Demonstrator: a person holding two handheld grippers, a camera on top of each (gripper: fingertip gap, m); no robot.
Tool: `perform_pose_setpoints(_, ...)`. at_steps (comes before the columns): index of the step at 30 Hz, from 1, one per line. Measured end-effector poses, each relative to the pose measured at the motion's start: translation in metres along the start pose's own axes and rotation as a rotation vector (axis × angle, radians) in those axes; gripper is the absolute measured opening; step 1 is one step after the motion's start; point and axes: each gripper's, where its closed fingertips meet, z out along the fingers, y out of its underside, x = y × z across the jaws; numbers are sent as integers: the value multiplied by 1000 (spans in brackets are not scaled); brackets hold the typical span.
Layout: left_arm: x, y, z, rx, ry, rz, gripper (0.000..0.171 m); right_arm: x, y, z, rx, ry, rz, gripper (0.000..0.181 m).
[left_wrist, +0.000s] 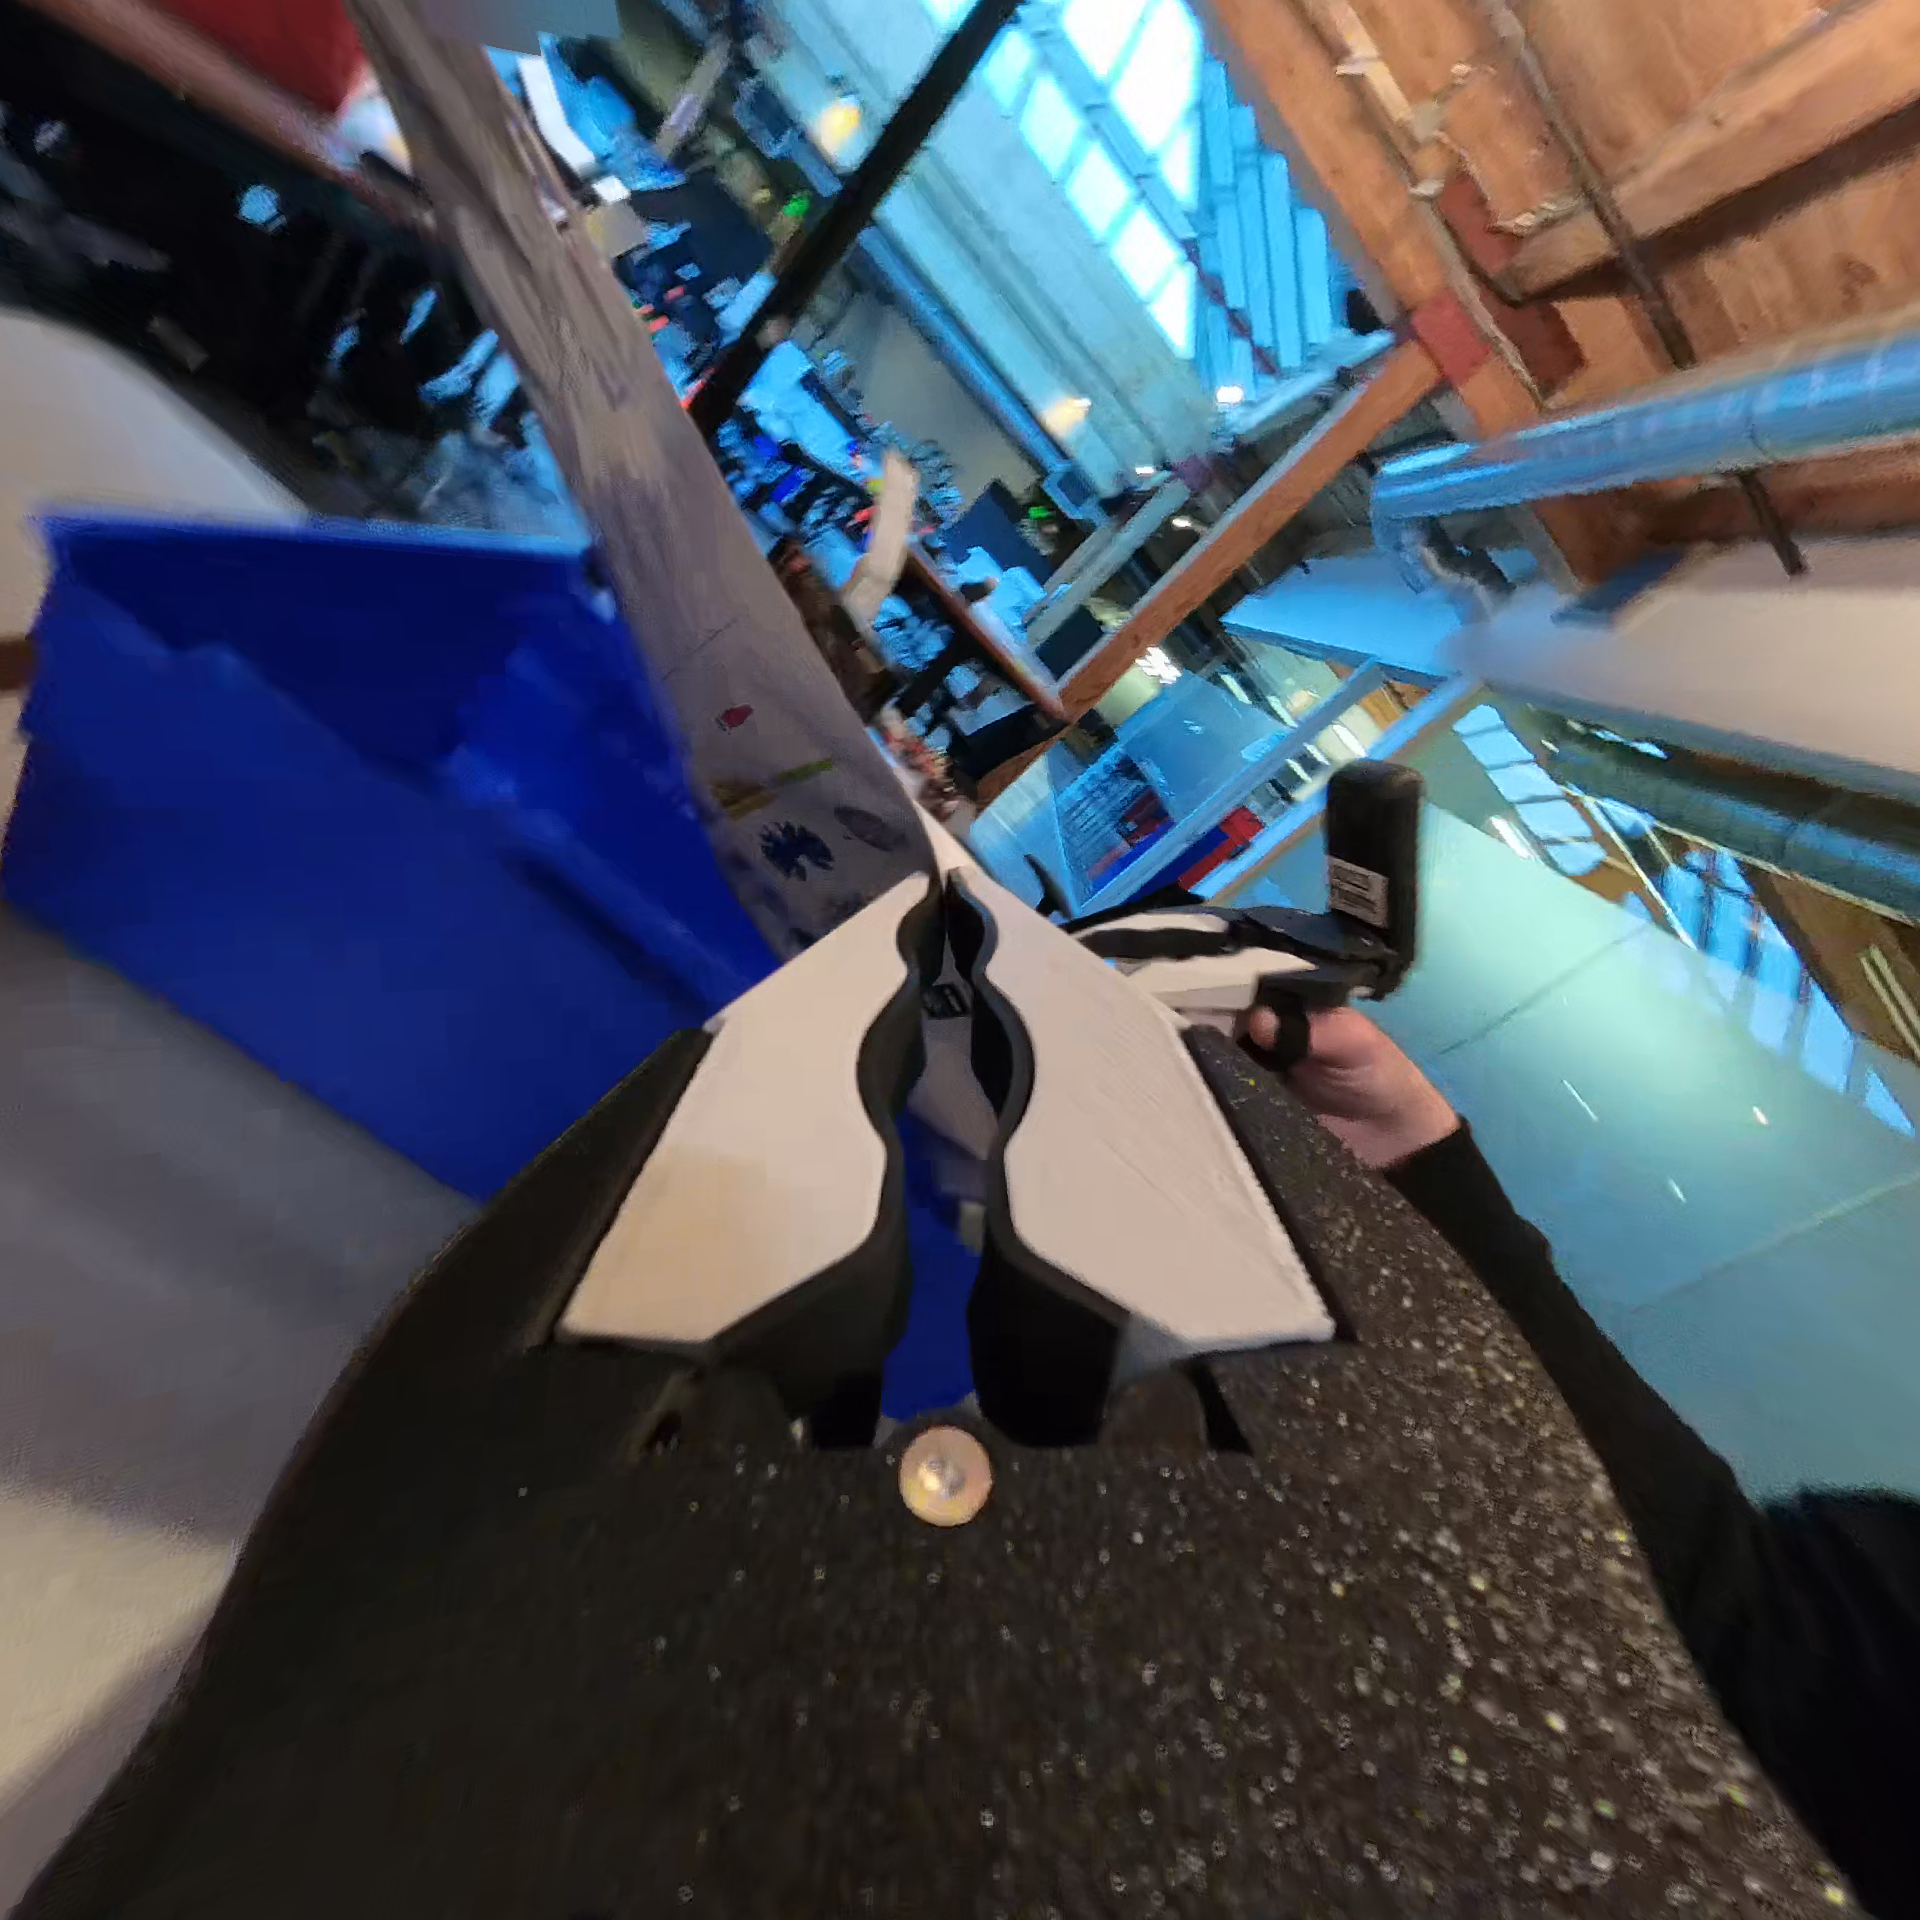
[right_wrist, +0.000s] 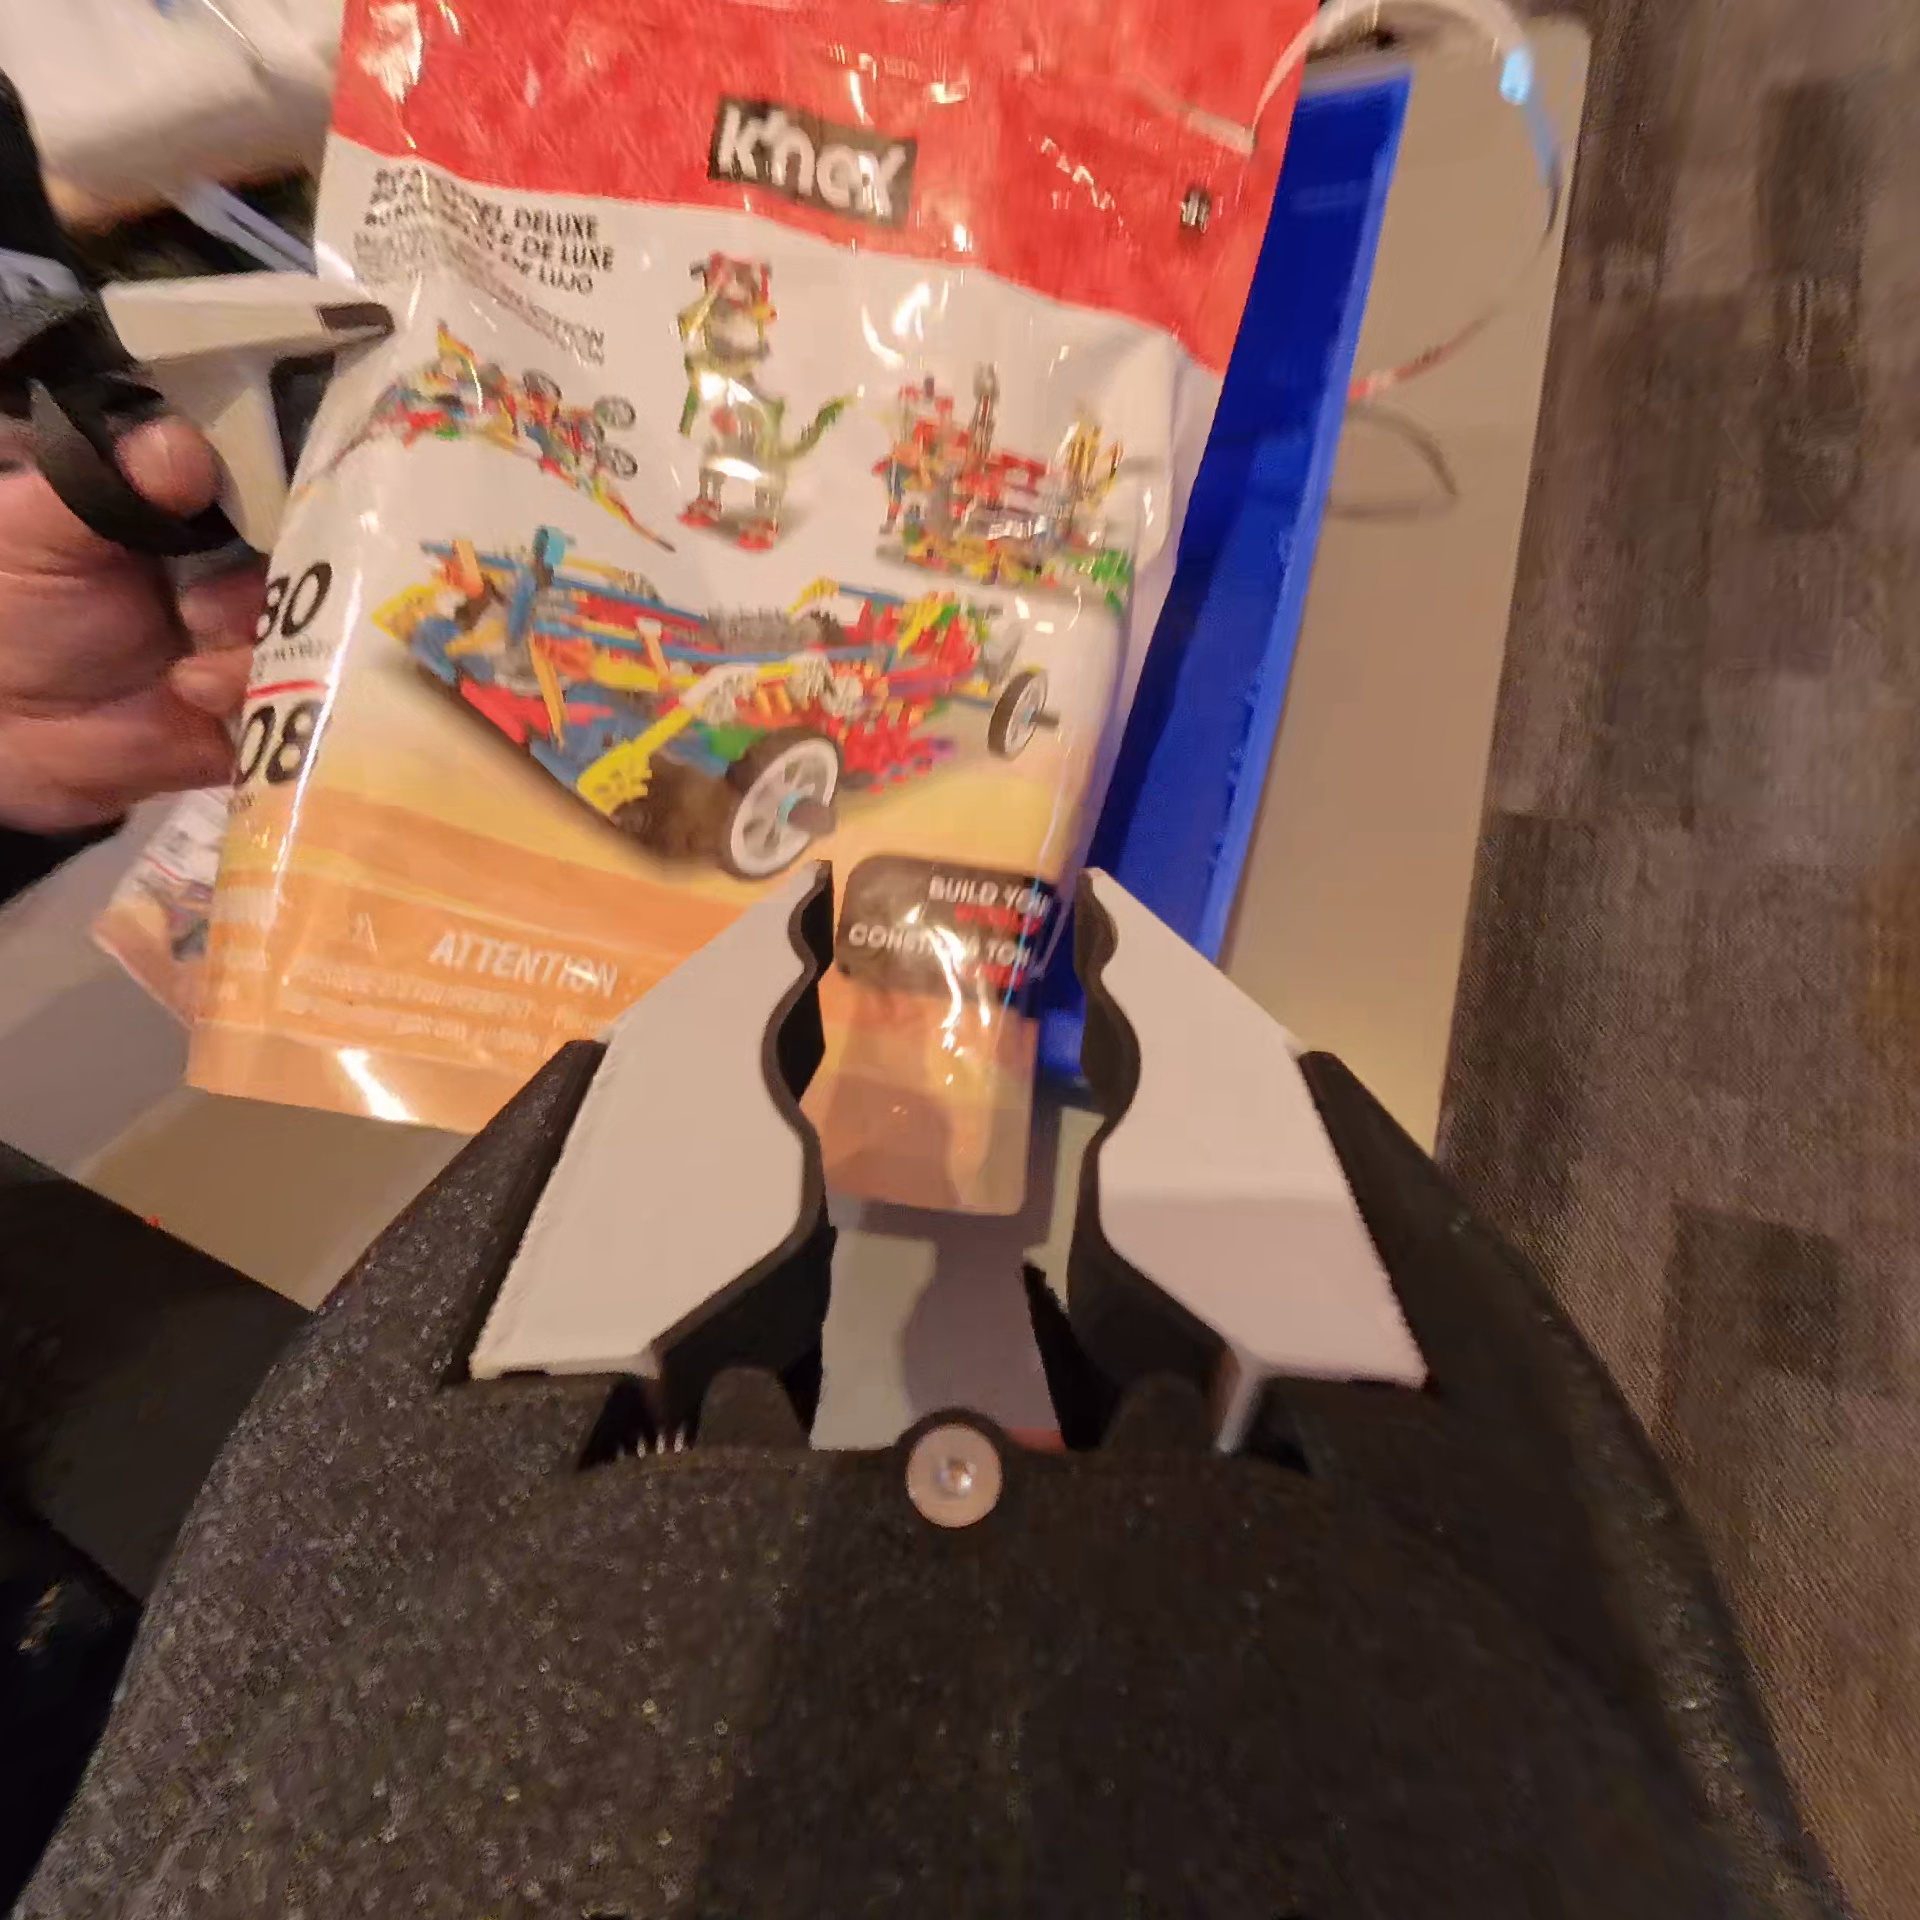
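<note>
A: Where's the bag (right_wrist: 727, 582) hanging?

B: Upright, just in front of the right gripper (right_wrist: 954, 914). Its lower right corner sits in the gap between the two fingers, but the jaws are spread wide and neither pad is visibly pressing on it.

A: So what holds it up?

B: The left gripper (left_wrist: 943, 894). In the left wrist view its tips are pinched together on the bag's edge, which runs up and away as a thin, steep sheet. From the right wrist view you see that gripper at the bag's left edge, with a hand (right_wrist: 94, 623) around its black handle.

A: What's the bag made of?

B: Glossy clear plastic, crinkled, catching glare. Inside, a printed sheet with a red band on top, pictures of colourful construction-toy models on white, and an orange band below.

A: And the tools?

B: White angular fingers (right_wrist: 665, 1143) with wavy black inner pads, set in a black speckled body.

A: Anything around?

B: A blue plastic bin (left_wrist: 312, 790) just behind the bag, on a pale surface. Grey carpet (right_wrist: 1704, 727) to the right. The left wrist view, tilted upward, catches wooden beams (left_wrist: 1247, 540) and a silver duct (left_wrist: 1662, 426).
</note>
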Motion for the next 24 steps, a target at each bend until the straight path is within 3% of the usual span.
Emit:
perform_pose_setpoints(3, 40, -21, -12, 5, 133, 97, 0, -13, -25, -4, 64, -95, 7, 44)
perform_pose_setpoints(9, 120, -54, -59, 55, 506, 169, 0, -57, -65, 15, 134, -398, 30, 65)
perform_pose_setpoints(15, 168, -73, -111, 64, 778, 195, 0, -121, -92, 12, 233, -776, 22, 79)
perform_pose_setpoints(17, 168, -77, -118, 75, 774, 209, 0, -152, -94, -2, 257, -923, -22, 62)
perform_pose_setpoints(20, 170, -86, -141, 116, 847, 191, 0, -186, -98, -13, 303, -1027, -76, 53)
perform_pose_setpoints(21, 167, -89, -146, 122, 844, 184, 0, -191, -101, -12, 328, -1029, -74, 23)
perform_pose_setpoints(24, 155, -94, -156, 137, 808, 180, 0, -204, -110, -14, 405, -1056, -61, 6)
